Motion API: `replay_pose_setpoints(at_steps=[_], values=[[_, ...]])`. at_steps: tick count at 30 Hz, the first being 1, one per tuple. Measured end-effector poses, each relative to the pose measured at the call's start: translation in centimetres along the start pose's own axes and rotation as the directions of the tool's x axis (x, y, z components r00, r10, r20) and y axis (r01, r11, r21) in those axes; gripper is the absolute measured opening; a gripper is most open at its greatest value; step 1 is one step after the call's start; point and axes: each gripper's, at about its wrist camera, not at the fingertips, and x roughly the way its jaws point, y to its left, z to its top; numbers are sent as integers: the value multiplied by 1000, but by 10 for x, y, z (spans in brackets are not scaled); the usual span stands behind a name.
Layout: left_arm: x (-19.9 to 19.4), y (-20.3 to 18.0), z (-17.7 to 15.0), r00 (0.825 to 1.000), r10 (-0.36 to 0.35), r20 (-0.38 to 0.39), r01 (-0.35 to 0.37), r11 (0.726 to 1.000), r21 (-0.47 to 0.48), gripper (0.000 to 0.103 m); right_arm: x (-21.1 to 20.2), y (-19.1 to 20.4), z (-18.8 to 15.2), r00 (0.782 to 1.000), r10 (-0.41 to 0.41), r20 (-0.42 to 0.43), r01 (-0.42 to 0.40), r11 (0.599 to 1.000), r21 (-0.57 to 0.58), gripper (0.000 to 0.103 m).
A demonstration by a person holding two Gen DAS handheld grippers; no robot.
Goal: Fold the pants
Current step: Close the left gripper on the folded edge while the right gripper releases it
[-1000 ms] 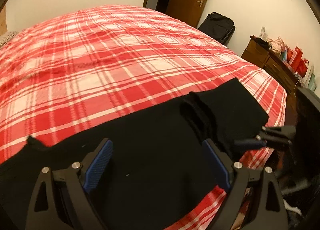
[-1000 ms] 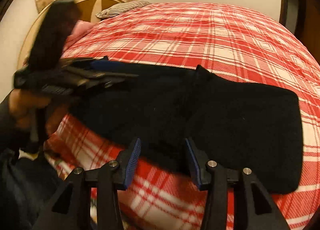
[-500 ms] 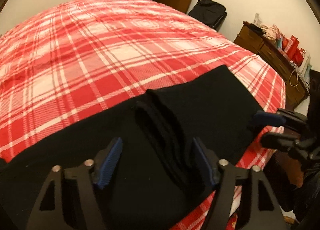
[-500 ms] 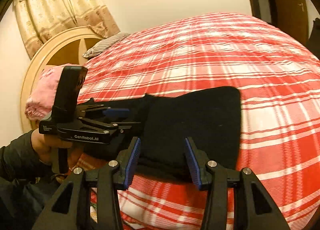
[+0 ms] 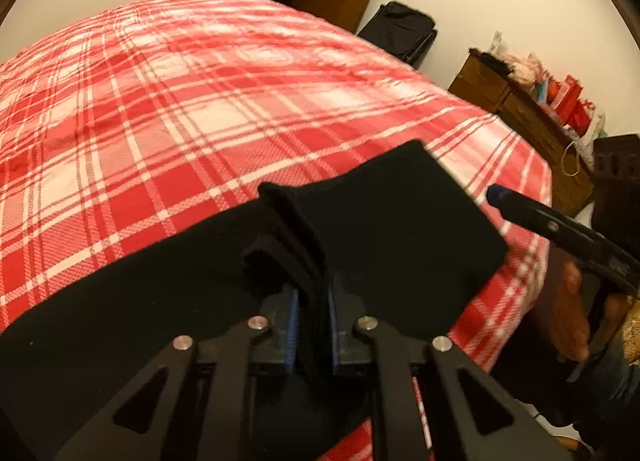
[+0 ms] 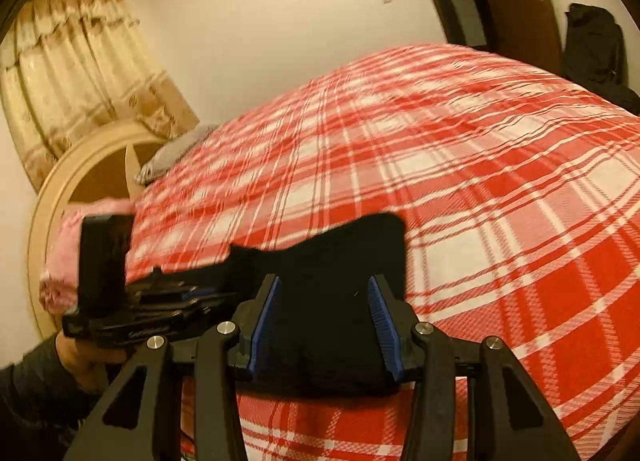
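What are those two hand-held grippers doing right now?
Left hand-held gripper: just closed, clamped on a fold of the black pants.
Right hand-held gripper: open, holding nothing.

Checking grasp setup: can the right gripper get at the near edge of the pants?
Probably yes: the right gripper is open with the pants edge between its fingers and nothing in front.
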Motion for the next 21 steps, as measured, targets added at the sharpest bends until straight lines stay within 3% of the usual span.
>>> replay_pose_setpoints(at_steps=[6, 12, 21], values=[[-46, 8, 6, 998, -19, 63, 19, 1000, -11, 13, 1, -9, 0, 1000, -28, 12, 28, 999, 34, 51], [-75, 38, -5, 996, 57, 71, -54, 997, -48, 13, 10, 7, -9, 1000, -25, -12, 25, 999, -32, 51], [-68, 86, -41, 993, 117, 6, -115, 982, -148, 13, 25, 37, -29, 997, -15, -75, 2, 985, -175, 51]])
